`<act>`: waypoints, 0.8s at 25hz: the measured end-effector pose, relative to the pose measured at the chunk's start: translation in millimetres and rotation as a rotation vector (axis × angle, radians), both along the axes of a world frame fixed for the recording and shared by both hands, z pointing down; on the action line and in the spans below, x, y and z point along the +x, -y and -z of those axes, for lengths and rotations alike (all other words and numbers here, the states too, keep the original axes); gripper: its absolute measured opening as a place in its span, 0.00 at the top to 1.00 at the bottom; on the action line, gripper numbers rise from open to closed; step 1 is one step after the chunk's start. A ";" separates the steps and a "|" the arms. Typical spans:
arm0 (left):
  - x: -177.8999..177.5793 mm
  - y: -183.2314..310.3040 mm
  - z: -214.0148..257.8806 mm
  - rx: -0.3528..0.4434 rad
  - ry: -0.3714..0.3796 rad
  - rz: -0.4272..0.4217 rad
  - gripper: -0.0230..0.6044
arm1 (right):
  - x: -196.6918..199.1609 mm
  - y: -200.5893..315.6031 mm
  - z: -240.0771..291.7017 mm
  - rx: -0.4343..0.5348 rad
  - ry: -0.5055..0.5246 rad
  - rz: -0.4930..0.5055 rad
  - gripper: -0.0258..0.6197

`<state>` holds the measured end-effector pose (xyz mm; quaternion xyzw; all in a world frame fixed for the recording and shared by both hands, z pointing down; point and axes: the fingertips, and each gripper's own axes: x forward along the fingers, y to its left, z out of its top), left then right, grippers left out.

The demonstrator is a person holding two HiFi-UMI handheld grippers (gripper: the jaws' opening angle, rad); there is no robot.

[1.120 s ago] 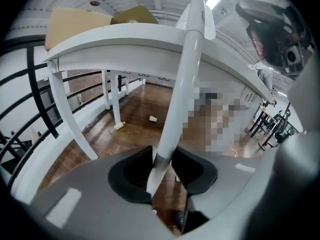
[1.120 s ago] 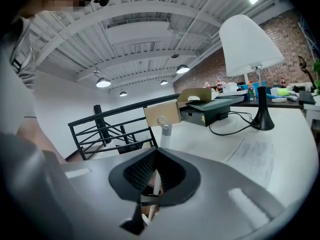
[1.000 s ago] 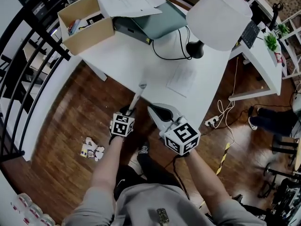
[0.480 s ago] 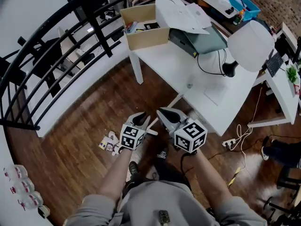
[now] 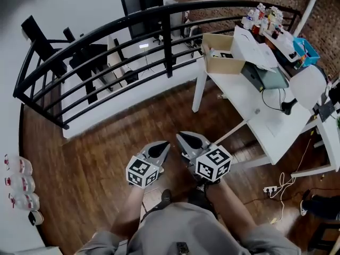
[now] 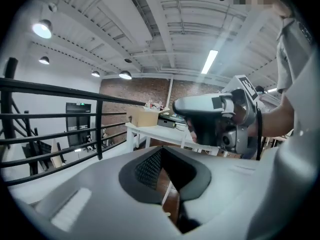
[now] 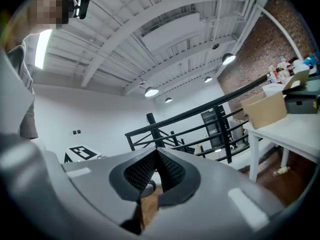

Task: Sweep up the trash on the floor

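No trash shows in any view at this moment. In the head view both grippers are held out side by side above the dark wooden floor. My left gripper has its jaws shut, with nothing seen between them. The left gripper view looks along the shut left gripper at the white table. My right gripper is shut too and appears empty, just right of the left one. The right gripper view shows the right gripper pointing at the black railing. A thin white rod slants from the floor to the table.
A white table stands to the right with a cardboard box, papers and a lamp. A black railing curves across ahead. Water bottles lie at the far left. A power strip and cables lie at the right.
The head view swung from the table toward the railing. Both grippers rose and turned level. The left jaws went from open to shut. The crumpled trash on the floor dropped out of sight.
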<state>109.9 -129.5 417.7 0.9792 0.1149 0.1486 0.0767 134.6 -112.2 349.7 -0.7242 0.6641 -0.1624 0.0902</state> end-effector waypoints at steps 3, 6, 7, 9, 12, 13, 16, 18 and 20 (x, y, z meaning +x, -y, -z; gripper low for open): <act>-41.8 25.3 26.5 -0.004 -0.037 0.049 0.95 | -42.6 33.7 15.1 -0.001 -0.054 0.070 0.96; -82.9 45.2 46.3 0.009 -0.053 0.074 0.96 | -73.8 56.5 27.0 -0.012 -0.106 0.105 0.96; -95.9 51.6 52.1 0.011 -0.057 0.082 0.96 | -82.9 62.3 29.1 -0.019 -0.122 0.113 0.96; -117.6 64.5 62.8 0.009 -0.068 0.099 0.96 | -99.3 73.3 32.3 -0.029 -0.149 0.129 0.96; -138.3 78.9 74.2 0.002 -0.084 0.123 0.95 | -117.7 84.0 35.6 -0.037 -0.167 0.145 0.96; -142.3 81.9 76.2 0.003 -0.088 0.127 0.95 | -121.6 85.8 36.3 -0.039 -0.170 0.149 0.96; -149.3 87.7 78.9 0.004 -0.093 0.134 0.96 | -127.3 88.3 36.8 -0.039 -0.172 0.151 0.96; -151.0 90.5 79.5 -0.005 -0.098 0.144 0.96 | -128.2 90.1 35.9 -0.042 -0.166 0.151 0.96; -152.8 91.7 79.6 -0.014 -0.100 0.154 0.95 | -131.3 92.1 35.4 -0.043 -0.162 0.158 0.96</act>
